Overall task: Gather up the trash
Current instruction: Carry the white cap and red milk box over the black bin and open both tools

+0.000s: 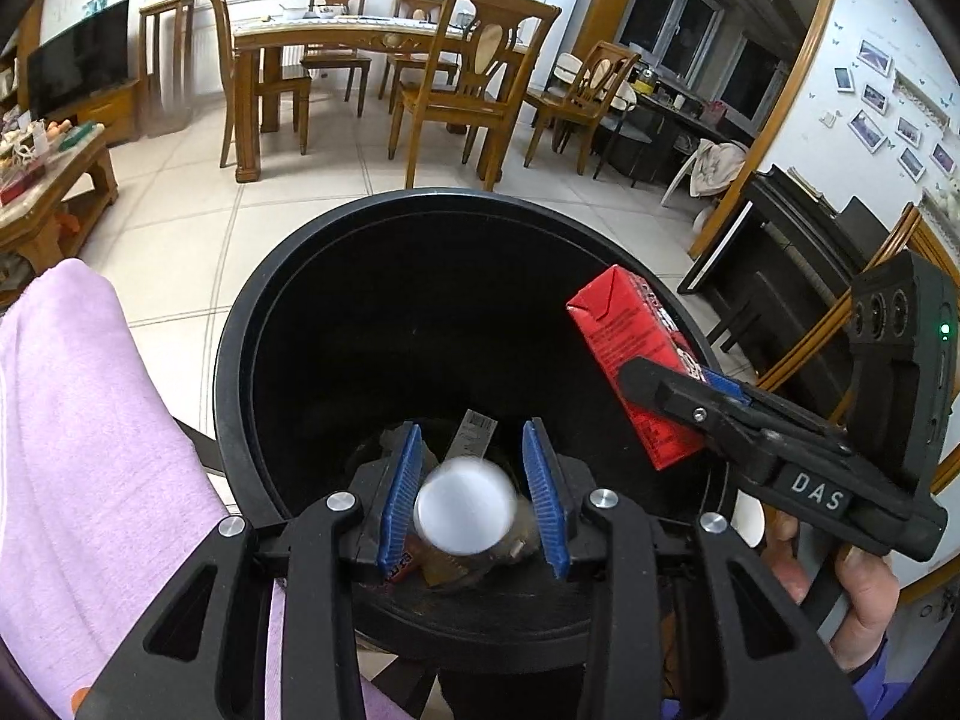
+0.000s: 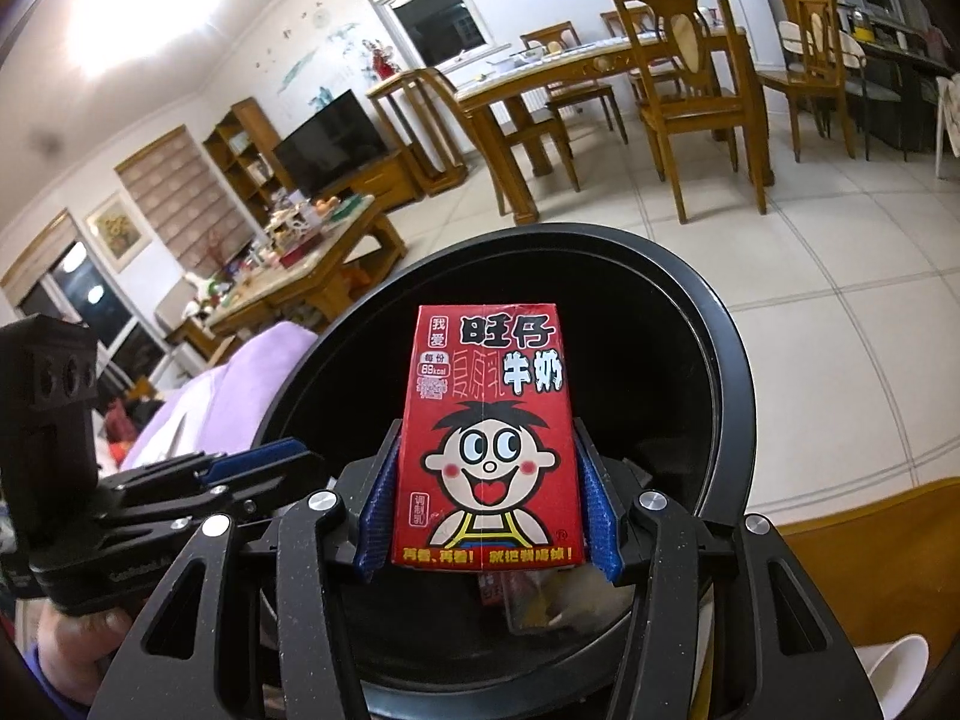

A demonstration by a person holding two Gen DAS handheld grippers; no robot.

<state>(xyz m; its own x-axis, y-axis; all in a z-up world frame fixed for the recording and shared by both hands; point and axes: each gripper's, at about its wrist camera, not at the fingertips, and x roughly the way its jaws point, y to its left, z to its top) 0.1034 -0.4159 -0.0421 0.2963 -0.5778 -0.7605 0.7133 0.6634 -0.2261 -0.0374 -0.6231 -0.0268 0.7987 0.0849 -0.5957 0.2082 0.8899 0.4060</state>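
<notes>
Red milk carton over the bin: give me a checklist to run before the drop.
1. Red milk carton gripped between the right gripper pads: ok.
2. Carton over the black bin mouth: ok, though the left wrist view shows it close to the rim.
3. Left gripper out of the carton's path: ok, it sits apart to one side.
4. White round object freed by the left gripper: ok, the pads stand off it; it looks blurred.
5. Room in the bin: ok, scraps lie only at the bottom.
6. Purple cloth clear of the mouth: ok, it lies outside the rim.
</notes>
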